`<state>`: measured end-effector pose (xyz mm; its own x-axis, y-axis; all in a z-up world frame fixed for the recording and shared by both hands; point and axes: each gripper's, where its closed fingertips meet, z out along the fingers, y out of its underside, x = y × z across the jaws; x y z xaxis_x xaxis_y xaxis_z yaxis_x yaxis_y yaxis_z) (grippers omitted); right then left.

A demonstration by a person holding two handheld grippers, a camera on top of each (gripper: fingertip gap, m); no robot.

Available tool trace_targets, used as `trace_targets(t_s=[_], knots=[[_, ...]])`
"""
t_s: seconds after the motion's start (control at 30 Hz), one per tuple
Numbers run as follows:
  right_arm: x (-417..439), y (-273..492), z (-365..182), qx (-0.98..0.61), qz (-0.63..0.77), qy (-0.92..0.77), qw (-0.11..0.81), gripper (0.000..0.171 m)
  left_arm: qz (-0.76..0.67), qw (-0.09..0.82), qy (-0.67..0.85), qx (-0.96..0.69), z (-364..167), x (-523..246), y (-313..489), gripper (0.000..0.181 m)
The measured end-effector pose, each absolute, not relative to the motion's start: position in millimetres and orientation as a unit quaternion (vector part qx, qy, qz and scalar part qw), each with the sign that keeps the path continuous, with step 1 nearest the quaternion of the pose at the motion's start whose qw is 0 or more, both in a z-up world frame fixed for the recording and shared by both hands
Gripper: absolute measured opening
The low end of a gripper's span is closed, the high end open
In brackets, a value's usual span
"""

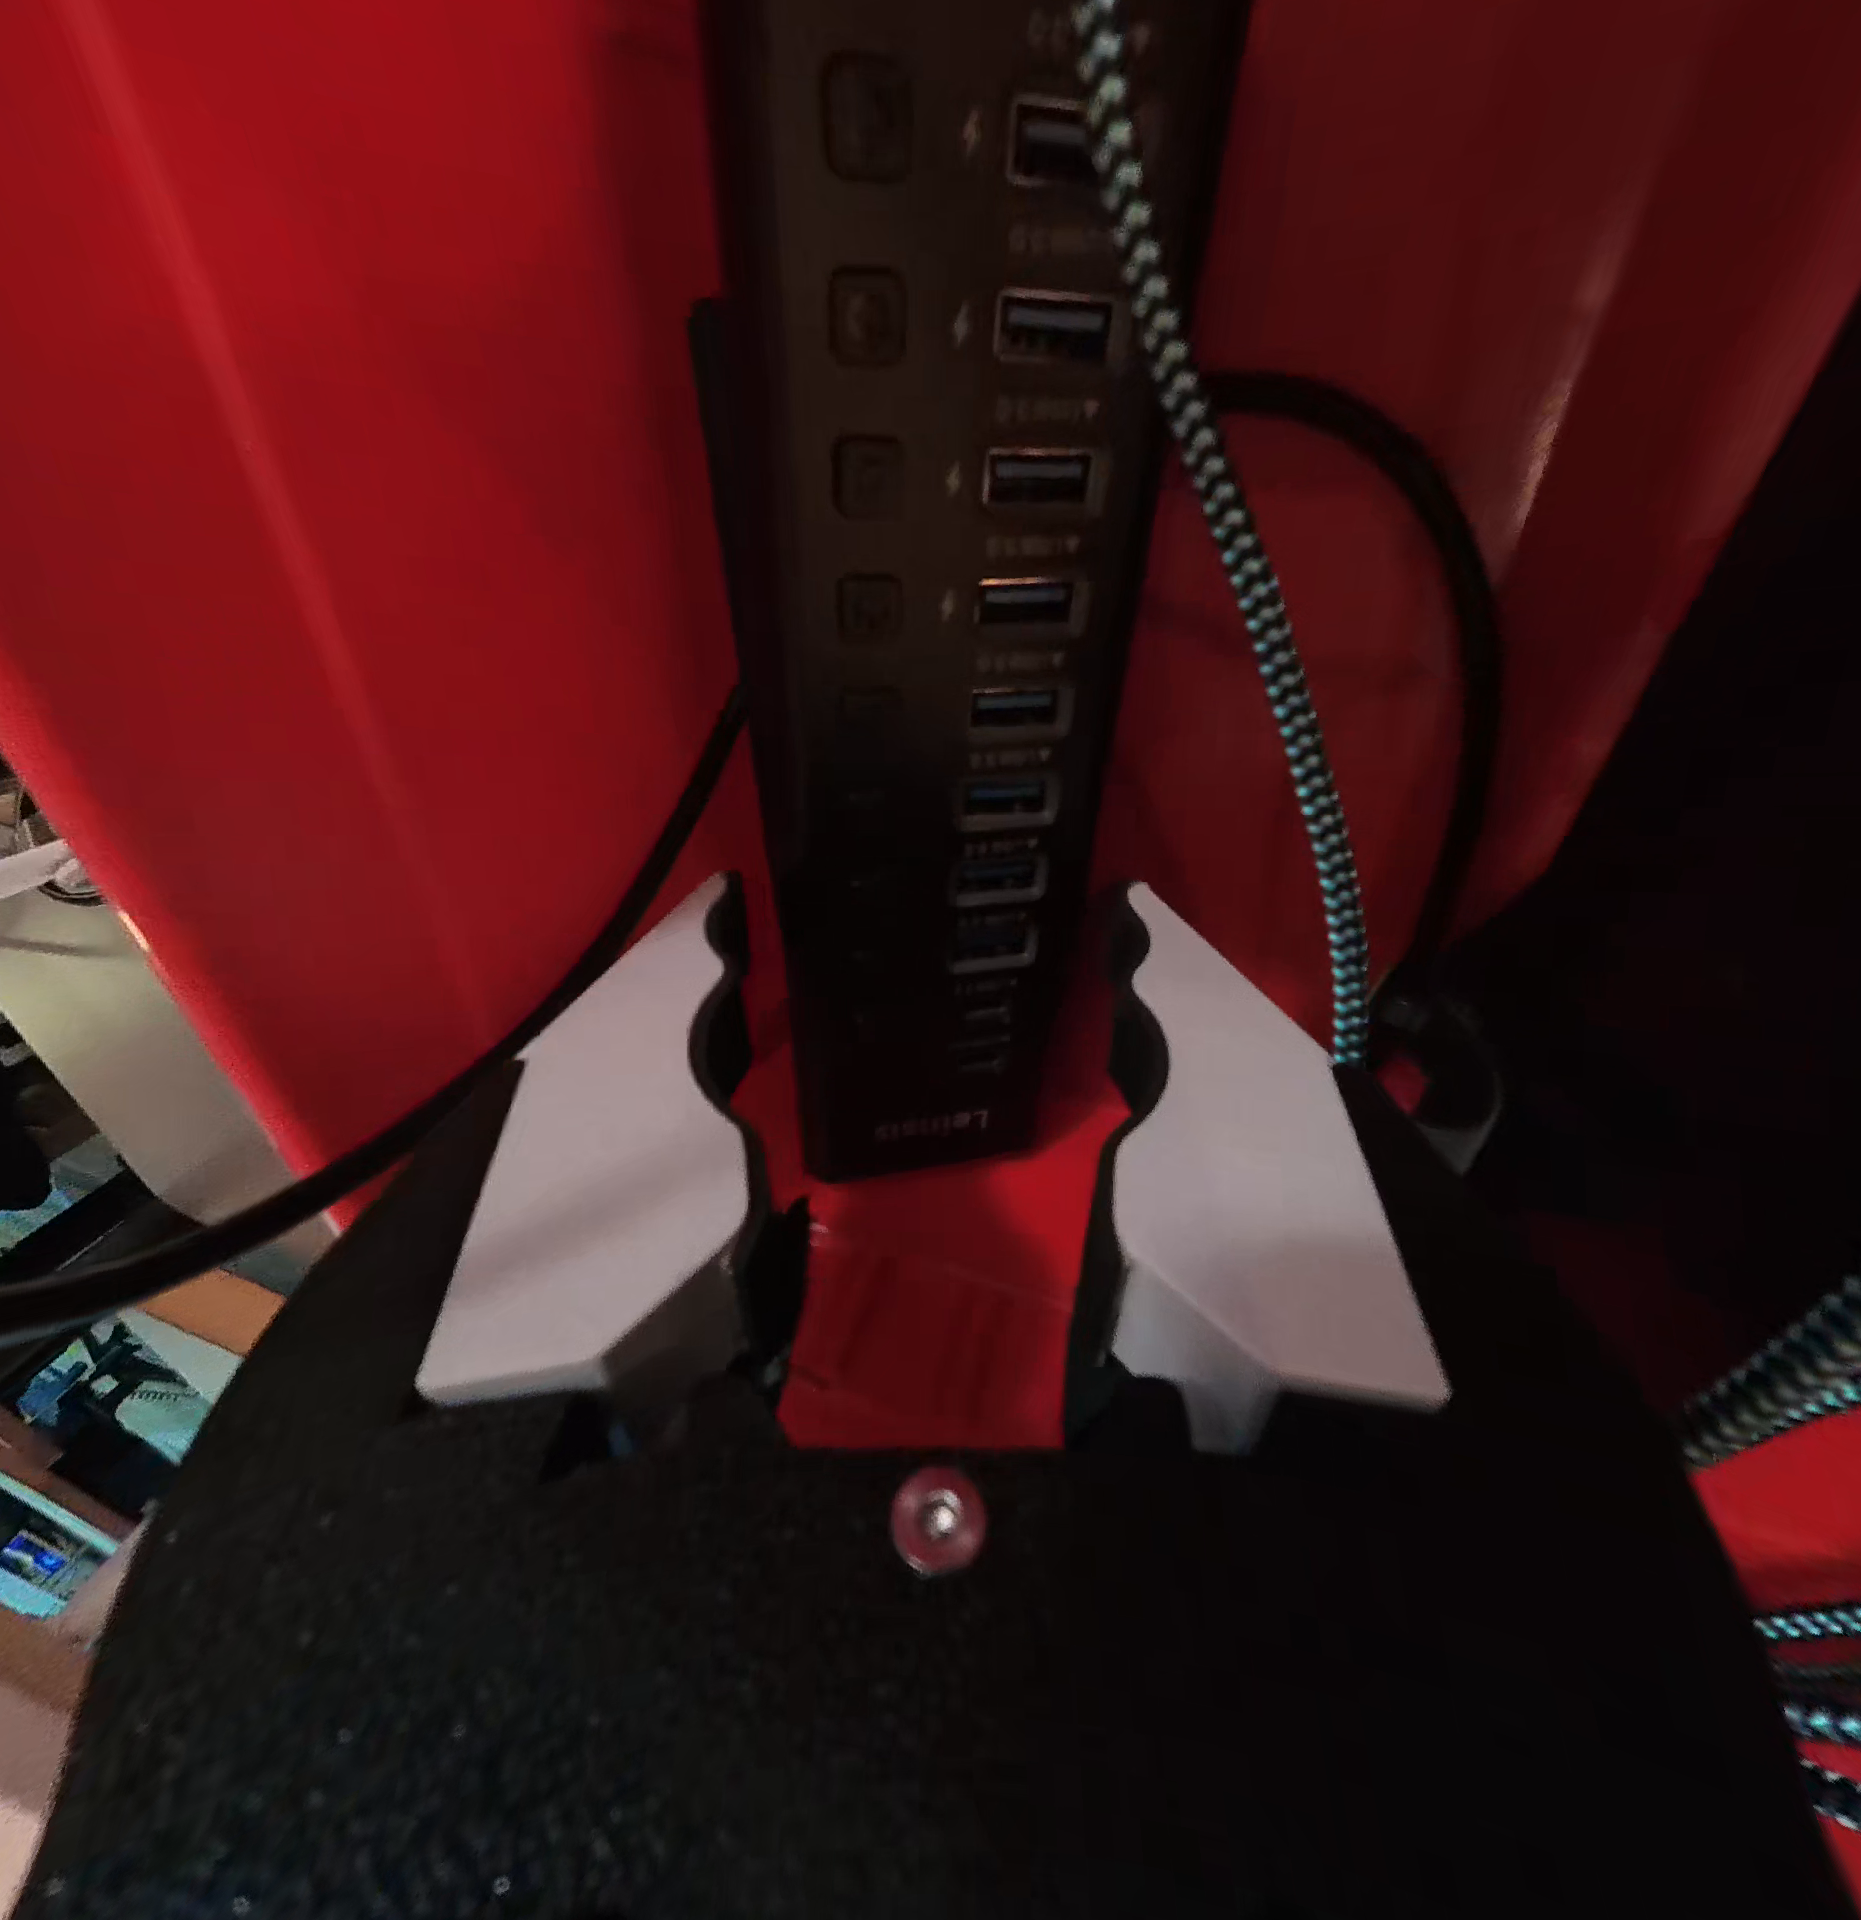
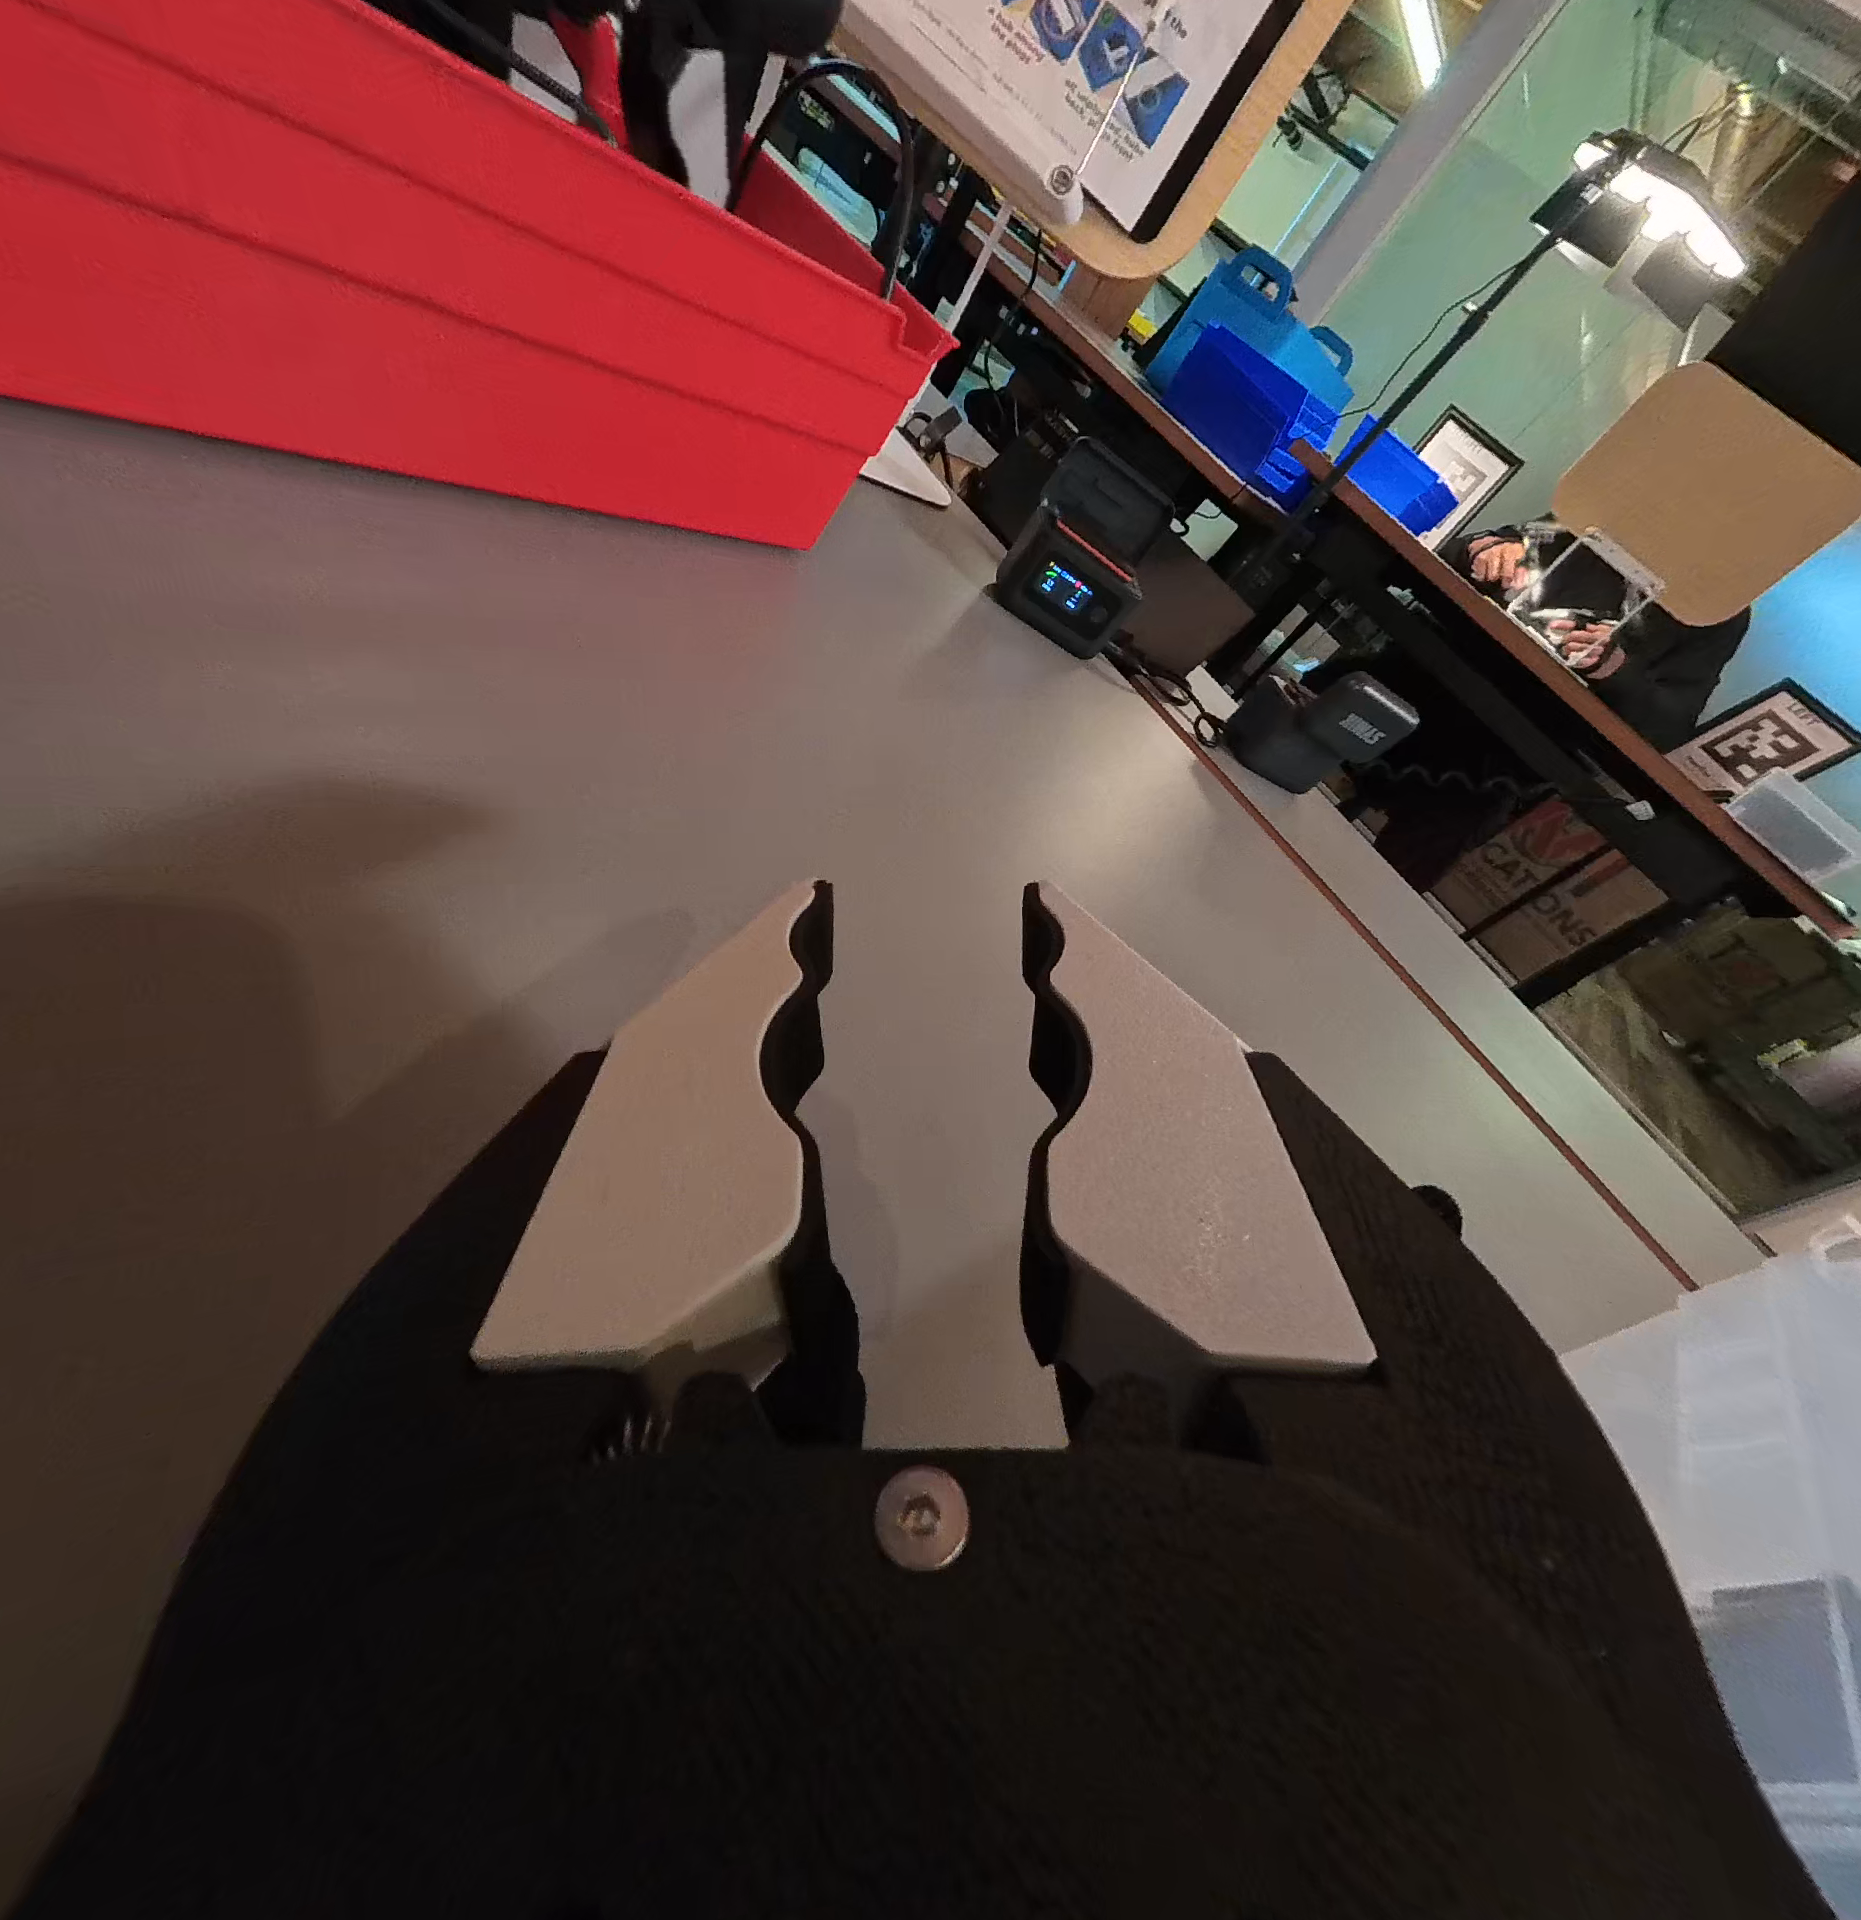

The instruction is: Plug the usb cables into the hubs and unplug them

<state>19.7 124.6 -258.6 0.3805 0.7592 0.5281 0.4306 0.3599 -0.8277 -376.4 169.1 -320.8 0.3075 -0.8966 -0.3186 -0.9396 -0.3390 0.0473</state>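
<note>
The black USB hub (image 1: pixel 936 623) lies lengthwise on the floor of a red bin (image 1: pixel 334 468), its row of ports facing up and its near end sitting between the fingertips of the left tongs (image 1: pixel 931 904). Those tongs stand apart, one finger on either side of the hub; whether they touch it cannot be told. A braided black-and-teal cable (image 1: pixel 1248 582) runs along the hub's right edge from its far end toward the bin's near right corner. A plain black cable (image 1: pixel 1425 540) loops beside it, and another black lead (image 1: pixel 552 1029) trails off the hub's left side and over the bin wall.

The right tongs (image 2: pixel 926 894) are apart and hold nothing, hovering low over the grey table (image 2: pixel 490 727), outside the red bin. A small dark device with a lit screen (image 2: pixel 1071 592) sits near the table's far edge, and a clear plastic box (image 2: pixel 1757 1507) stands at the right edge.
</note>
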Motion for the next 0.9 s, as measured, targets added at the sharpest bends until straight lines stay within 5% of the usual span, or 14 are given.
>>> trace_targets(t_s=[0.4,0.63,0.9], knots=[[19.5,126.5,-259.6,-0.545,0.128,-0.548,0.621,0.035,0.230,0.110,0.526,-0.811,-313.5,-378.7,174.0,0.057],[15.4,126.2,-260.1,-0.541,0.132,-0.552,0.621,0.035,0.380,0.234,0.513,-0.733,-246.7,-372.7,175.4,0.056],[8.8,127.6,-260.8,-0.539,0.132,-0.552,0.622,0.035,0.493,0.272,0.546,-0.621,-203.5,-340.6,165.1,0.055]])
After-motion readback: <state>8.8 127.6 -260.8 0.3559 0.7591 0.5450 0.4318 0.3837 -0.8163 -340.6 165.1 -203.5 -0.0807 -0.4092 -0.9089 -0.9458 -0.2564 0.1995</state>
